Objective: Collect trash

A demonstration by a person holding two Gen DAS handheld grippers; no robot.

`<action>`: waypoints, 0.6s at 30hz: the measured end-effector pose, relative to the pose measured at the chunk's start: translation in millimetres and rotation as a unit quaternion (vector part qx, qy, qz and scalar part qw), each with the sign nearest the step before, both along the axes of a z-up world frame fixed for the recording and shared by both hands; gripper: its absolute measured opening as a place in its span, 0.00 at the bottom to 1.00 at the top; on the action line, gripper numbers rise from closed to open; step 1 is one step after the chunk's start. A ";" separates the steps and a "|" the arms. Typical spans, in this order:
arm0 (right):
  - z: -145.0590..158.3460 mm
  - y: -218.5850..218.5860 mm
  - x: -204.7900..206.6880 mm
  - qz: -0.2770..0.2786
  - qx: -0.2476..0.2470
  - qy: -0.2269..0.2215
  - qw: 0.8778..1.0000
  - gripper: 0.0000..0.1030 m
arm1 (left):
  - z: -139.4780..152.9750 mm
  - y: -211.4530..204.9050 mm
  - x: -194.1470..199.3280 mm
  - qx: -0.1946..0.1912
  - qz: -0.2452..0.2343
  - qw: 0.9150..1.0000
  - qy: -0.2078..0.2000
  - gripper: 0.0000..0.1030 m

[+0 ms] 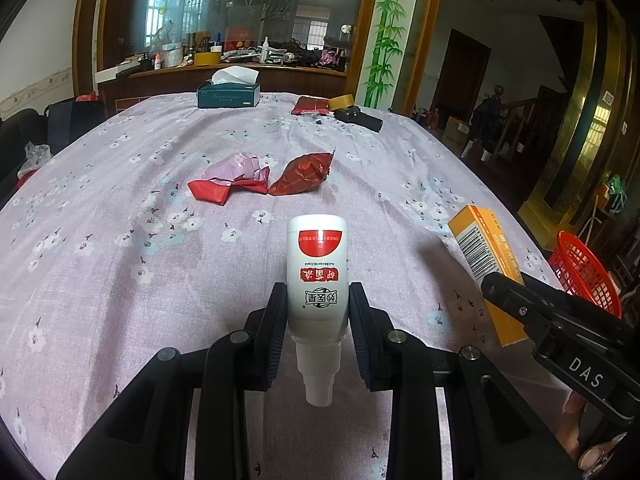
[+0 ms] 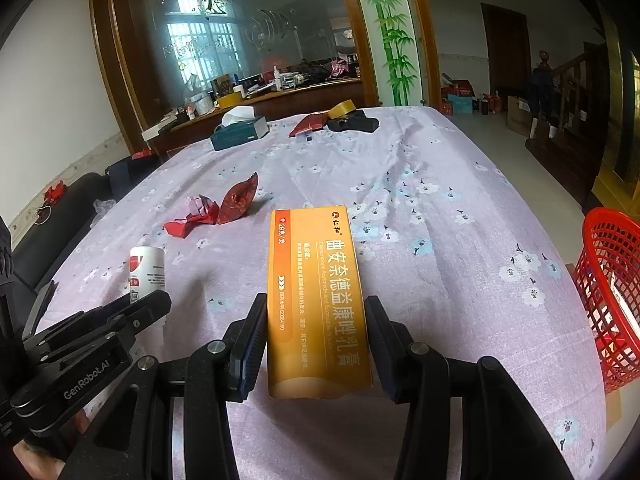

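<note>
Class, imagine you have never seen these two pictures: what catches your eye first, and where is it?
First, the two things held up over the flowered cloth: a white bottle clamped in the left gripper, and an orange box between the fingers of the right gripper. Next, the crumpled red wrappers mid-table, and the red basket at the right edge.

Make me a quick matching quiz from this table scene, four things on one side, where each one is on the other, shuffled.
1. white bottle
2. orange box
3. red basket
4. tissue box

A. beyond the table's right edge
B. far end of the table
C. in the left gripper
D. in the right gripper

Pairs: 1-C, 2-D, 3-A, 4-B
</note>
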State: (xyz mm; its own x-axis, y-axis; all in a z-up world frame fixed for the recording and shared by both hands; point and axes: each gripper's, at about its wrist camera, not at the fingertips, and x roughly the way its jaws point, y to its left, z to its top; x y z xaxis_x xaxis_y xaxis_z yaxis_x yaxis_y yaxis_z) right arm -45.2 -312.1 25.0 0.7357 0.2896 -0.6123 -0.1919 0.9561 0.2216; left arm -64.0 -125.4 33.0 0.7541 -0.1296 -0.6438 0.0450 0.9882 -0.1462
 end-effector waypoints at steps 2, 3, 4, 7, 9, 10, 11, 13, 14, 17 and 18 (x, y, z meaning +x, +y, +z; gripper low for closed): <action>-0.2 0.0 0.3 -0.001 0.000 0.000 1.000 0.50 | -0.1 -0.2 0.2 0.000 0.000 1.000 0.000 0.28; -0.2 -0.2 0.3 -0.001 0.001 0.000 1.000 0.50 | 0.1 -0.2 -0.3 0.000 0.001 1.000 -0.001 0.28; 0.0 0.3 0.8 -0.001 0.000 0.000 1.000 0.50 | 0.1 -0.2 -0.3 0.000 0.001 1.000 -0.001 0.28; 0.1 -0.1 0.2 0.001 0.000 -0.001 1.000 0.50 | 0.3 -0.7 0.1 -0.001 0.001 1.000 -0.002 0.28; 0.4 -1.0 -0.4 0.001 0.002 -0.002 1.000 0.50 | 0.3 -0.6 0.0 -0.001 0.001 1.000 -0.003 0.28; 0.4 -1.3 -0.8 0.001 0.003 -0.003 1.000 0.50 | 0.6 -0.5 -0.4 -0.001 0.000 1.000 -0.003 0.28; 0.6 -1.0 -1.3 0.002 0.003 -0.004 1.000 0.50 | 0.9 -0.5 -0.5 -0.002 -0.001 1.000 -0.004 0.28; 0.8 -0.5 -2.8 0.003 0.003 -0.007 1.000 0.50 | 1.5 0.1 -1.0 -0.005 -0.003 1.000 -0.007 0.28; 1.0 0.0 -3.0 0.004 0.003 -0.007 1.000 0.50 | 1.8 0.2 -2.1 -0.006 -0.003 1.000 -0.008 0.28; 0.5 1.0 -2.1 0.005 0.003 -0.005 1.000 0.50 | 1.9 -0.3 -2.1 -0.007 -0.006 1.000 -0.008 0.28; 0.5 1.1 -1.6 0.006 0.003 -0.005 1.000 0.50 | 1.7 -0.7 -2.1 -0.006 -0.007 1.000 -0.008 0.28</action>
State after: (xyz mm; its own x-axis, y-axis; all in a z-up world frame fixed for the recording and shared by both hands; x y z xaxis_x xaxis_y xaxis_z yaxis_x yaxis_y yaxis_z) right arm -46.8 -311.0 25.4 0.7383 0.3014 -0.6034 -0.2051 0.9526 0.2249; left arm -66.1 -126.0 34.7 0.7620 -0.1479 -0.6304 0.0613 0.9857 -0.1570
